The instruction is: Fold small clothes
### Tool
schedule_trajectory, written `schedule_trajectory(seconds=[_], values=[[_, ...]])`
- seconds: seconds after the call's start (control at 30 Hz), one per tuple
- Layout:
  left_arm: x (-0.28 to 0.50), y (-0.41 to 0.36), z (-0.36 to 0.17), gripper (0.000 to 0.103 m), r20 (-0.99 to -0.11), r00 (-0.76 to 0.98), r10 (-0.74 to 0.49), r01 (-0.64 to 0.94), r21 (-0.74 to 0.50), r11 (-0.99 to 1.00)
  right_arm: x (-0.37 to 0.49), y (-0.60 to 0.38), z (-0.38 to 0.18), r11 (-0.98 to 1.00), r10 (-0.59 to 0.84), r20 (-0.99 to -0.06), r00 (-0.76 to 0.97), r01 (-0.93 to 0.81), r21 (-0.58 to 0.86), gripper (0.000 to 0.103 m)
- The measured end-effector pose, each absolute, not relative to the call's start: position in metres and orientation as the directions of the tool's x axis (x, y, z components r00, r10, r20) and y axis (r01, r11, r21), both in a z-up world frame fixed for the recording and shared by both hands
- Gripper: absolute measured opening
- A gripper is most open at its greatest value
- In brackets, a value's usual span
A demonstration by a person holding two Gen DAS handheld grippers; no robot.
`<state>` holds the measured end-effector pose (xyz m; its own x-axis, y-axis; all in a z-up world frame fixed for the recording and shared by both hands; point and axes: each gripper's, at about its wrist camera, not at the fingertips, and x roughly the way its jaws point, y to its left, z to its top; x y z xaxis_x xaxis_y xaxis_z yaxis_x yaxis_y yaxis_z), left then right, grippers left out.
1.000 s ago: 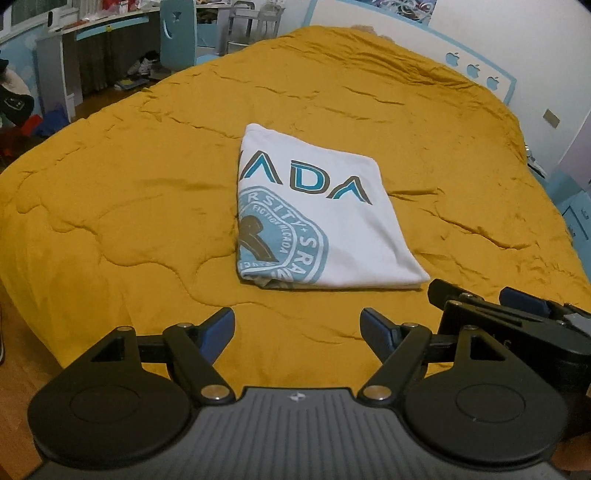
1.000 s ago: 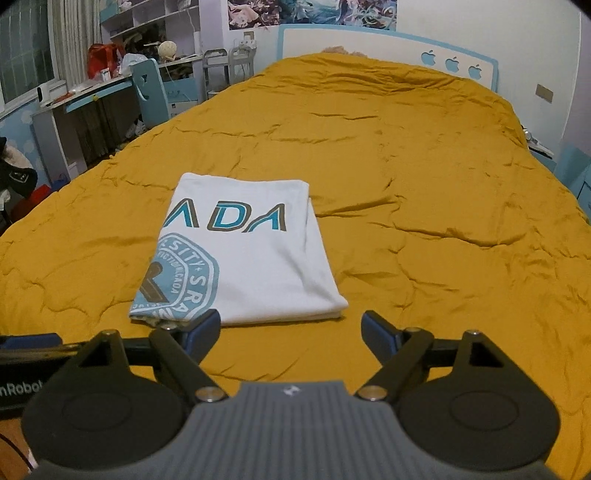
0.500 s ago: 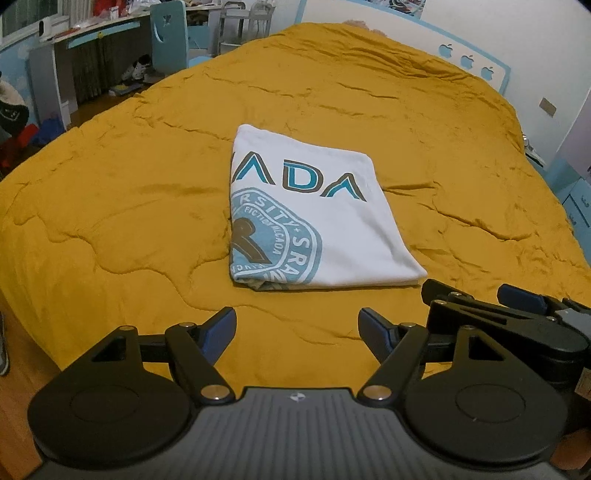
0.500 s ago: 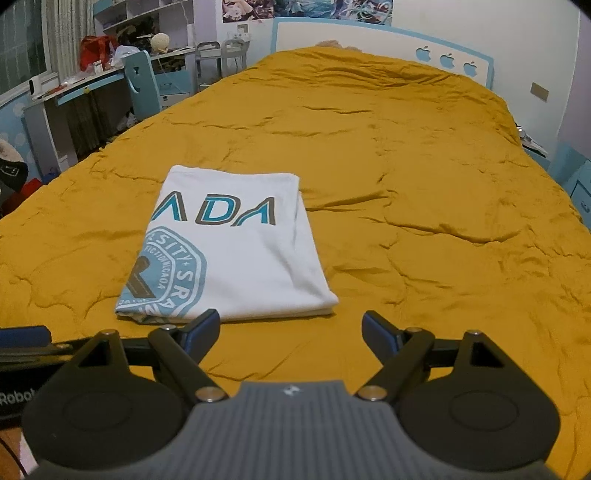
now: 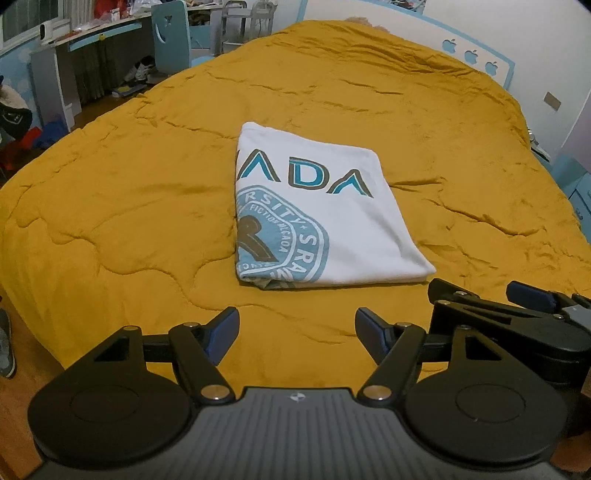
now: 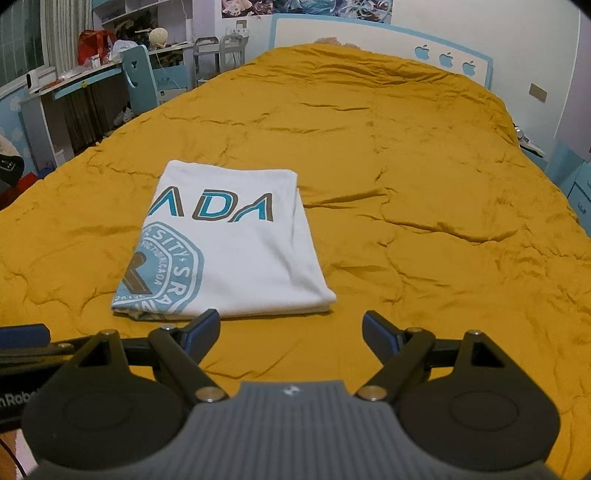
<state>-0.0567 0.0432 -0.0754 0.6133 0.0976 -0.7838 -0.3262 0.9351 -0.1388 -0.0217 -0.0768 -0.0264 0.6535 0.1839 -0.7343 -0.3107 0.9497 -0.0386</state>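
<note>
**Kid:** Nothing much has moved since a second ago. Both claws kept their place by the near edge of the bed (image 5: 110, 192), and the shirt (image 5: 332, 229) lies where it lay. It only sits a bit lower in each picture now.

**Helper:** Where is the shirt?

**Kid:** It is on the yellow blanket (image 6: 406, 184), about in the middle of the bed from side to side, and closer to the near end. It is folded into a neat white block and lies flat.

**Helper:** Which way does it point?

**Kid:** Its long side runs from the near end of the bed up toward the headboard (image 6: 369, 33). The big letters "ADA" are on the far half. The round blue badge is on the near half, at the left, and it wraps over the left fold.

**Helper:** And the claws?

**Kid:** The left claw (image 5: 297, 334) is wide open, with only blanket between its blue tips. The shirt is just past it, not touching. The right claw (image 6: 291, 332) is wide open too and holds nothing. Its left tip sits right in front of the shirt's near edge.

**Helper:** Any boxes or baskets?

**Kid:** None by the shirt. Far off on the left is a table (image 6: 74, 79) with a pile of stuff on top, too small to tell what
</note>
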Motion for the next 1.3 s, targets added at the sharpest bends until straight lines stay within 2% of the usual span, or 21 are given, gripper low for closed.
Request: schedule_trajectory(seconds=[1.3], values=[[-0.045,0.045,-0.085,0.086,-0.837,0.532,0.130,-0.363,-0.087,0.928,-0.014,-0.077,-0.034,0.952,0.178,-0.749,0.638,-0.304,-0.032,0.080]])
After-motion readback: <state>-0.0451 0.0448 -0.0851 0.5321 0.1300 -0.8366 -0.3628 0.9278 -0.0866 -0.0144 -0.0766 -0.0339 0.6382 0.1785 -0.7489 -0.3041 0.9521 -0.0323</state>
